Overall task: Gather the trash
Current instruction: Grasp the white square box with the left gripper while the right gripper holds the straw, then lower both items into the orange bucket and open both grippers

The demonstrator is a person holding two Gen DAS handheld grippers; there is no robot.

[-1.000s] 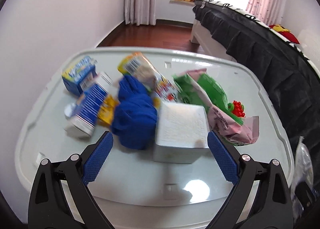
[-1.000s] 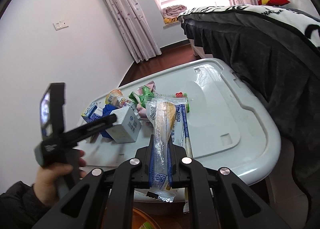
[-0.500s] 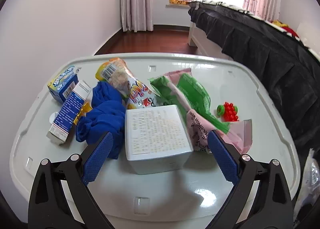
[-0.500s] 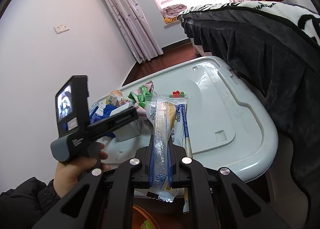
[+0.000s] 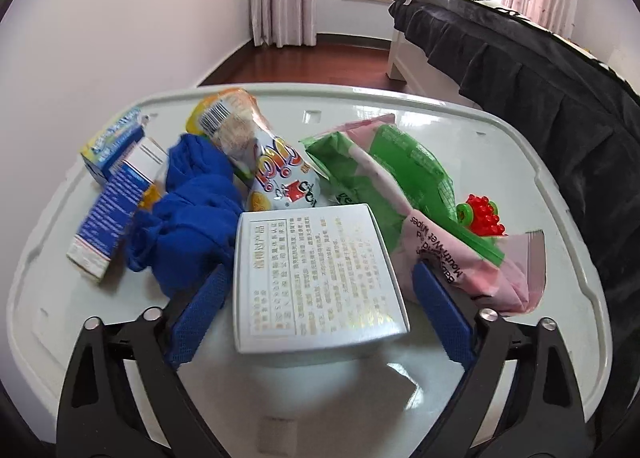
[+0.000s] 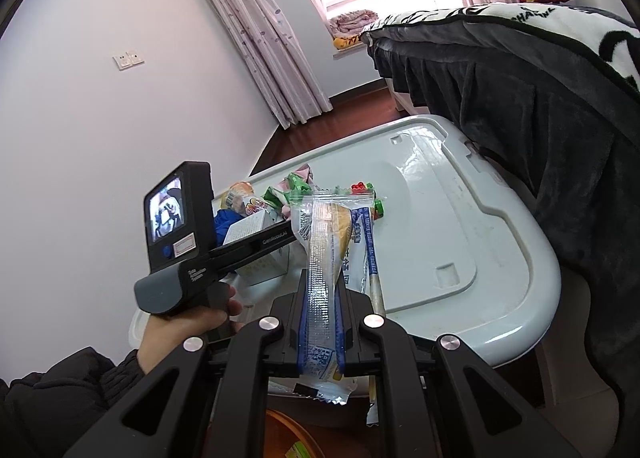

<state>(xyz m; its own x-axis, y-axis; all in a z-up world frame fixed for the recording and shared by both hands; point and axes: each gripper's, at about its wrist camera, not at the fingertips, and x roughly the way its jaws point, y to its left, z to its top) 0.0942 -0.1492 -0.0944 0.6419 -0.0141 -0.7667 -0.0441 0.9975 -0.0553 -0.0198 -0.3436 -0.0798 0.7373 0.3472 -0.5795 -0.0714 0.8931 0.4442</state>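
Note:
My left gripper (image 5: 318, 312) is open, with its blue pads on either side of a white printed box (image 5: 316, 278) on the white table (image 5: 560, 298). Around the box lie a blue cloth (image 5: 188, 218), a snack bag (image 5: 276, 174), a pink-and-green wet-wipes pack (image 5: 400, 194), a red-and-green toy (image 5: 484, 214) and two blue cartons (image 5: 116, 214). My right gripper (image 6: 322, 322) is shut on a clear blue-printed bread wrapper (image 6: 324, 254), held above the table's near edge. The left gripper's body (image 6: 192, 242) shows in the right wrist view.
A bed with a dark blanket (image 5: 560, 70) runs along the table's right side. A wall stands to the left. An orange-brown bin rim (image 6: 292, 434) shows low beneath the right gripper. Curtains and a window are at the far end.
My left gripper has moved forward and down, so the white box now sits between its pads. My right gripper still holds the wrapper and has barely shifted.

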